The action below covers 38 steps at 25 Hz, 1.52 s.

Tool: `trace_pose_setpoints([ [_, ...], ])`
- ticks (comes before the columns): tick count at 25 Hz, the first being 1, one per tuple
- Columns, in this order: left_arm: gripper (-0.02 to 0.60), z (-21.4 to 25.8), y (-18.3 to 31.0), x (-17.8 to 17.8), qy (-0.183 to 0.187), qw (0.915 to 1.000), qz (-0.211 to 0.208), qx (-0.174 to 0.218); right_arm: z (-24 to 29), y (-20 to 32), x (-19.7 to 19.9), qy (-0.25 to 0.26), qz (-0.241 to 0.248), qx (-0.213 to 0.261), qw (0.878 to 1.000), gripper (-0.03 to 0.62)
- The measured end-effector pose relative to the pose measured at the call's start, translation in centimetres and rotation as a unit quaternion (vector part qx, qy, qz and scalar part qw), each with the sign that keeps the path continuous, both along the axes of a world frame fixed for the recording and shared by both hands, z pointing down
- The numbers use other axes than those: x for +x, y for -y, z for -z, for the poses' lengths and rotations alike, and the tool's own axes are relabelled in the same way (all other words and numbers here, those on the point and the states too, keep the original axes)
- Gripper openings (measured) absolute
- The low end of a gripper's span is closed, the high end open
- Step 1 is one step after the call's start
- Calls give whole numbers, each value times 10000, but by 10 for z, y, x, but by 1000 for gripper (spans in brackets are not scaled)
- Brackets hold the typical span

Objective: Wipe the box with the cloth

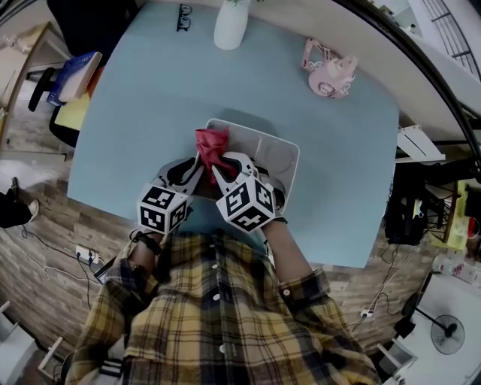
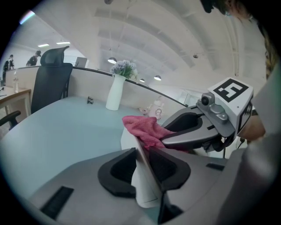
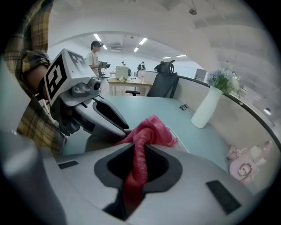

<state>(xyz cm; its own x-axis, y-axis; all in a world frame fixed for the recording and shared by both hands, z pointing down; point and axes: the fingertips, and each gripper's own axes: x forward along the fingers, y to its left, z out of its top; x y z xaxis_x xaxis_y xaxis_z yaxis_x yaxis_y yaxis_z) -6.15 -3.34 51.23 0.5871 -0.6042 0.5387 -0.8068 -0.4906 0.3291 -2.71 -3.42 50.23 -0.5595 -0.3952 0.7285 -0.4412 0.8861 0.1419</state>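
Yellow plaid shirt (image 1: 218,323), dark wristband (image 1: 144,241); grey left gripper (image 2: 141,154) and right gripper (image 3: 140,154), black-and-white marker cubes (image 1: 161,209).

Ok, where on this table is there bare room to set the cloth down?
Widest bare patch: the left side of the table, between the glasses and the box. Another lies between the vase, the pink toy and the box. The near edge is crowded: the left hand-held gripper on the box, the right hand-held gripper with the cloth.

Table (image 1: 135,113) lay open left of the box (image 1: 279,154) — broad passage there. Far edge held obstacles — vase (image 1: 231,26), pink toy (image 1: 331,71).
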Motion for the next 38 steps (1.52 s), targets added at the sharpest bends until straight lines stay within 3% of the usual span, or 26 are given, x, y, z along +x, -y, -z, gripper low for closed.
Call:
trace_pose_setpoints([
  [9,92,0,-2,-1,27,10000,-4,0,-2,-1,16,-219,-156,-81,9996,66],
  [19,92,1,-2,-1,4,10000,21,20,-3,-2,62,-611,-572,-77,9965,66],
  [31,92,1,-2,-1,-12,10000,31,40,7,-3,91,-468,-1126,163,9924,66],
  [38,92,0,-2,-2,-56,10000,26,43,8,-5,133,-455,-1747,94,9835,64],
])
